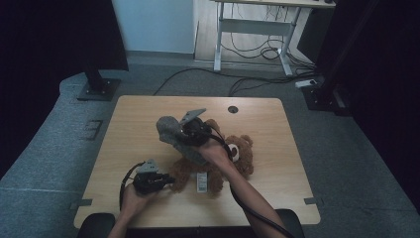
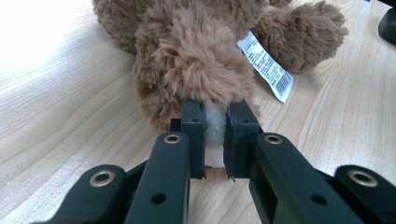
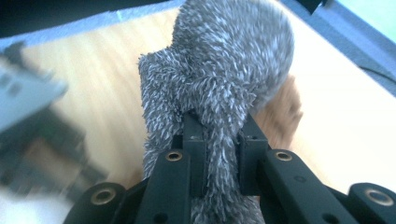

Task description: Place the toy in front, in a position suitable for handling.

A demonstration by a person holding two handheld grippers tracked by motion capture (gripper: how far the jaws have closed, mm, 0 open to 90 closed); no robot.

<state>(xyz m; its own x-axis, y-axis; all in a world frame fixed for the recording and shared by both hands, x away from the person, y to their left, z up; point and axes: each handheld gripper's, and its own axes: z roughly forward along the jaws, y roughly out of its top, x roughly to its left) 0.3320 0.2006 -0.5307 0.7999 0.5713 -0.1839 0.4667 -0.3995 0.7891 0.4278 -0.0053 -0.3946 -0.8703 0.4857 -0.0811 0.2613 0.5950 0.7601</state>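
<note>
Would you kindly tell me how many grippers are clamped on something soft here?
2. The left gripper pinches the brown teddy bear's foot; the right gripper holds grey fuzzy fabric raised above the bear.

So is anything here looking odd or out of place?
Nothing broken or spilled. The teddy bear sprawls on the table, the left gripper pinching its foot, while the right gripper clamps a grey fuzzy cloth.

- The brown teddy bear (image 1: 218, 161) lies across the middle of the table (image 1: 138, 124), blocking the centre.
- The grey fuzzy cloth (image 1: 171, 131), lifted above the bear, bars passage over it.
- Bare wood lies open to the far left, far right and back edge.
- The small round hole (image 1: 233, 109) sits near the back edge.
</note>
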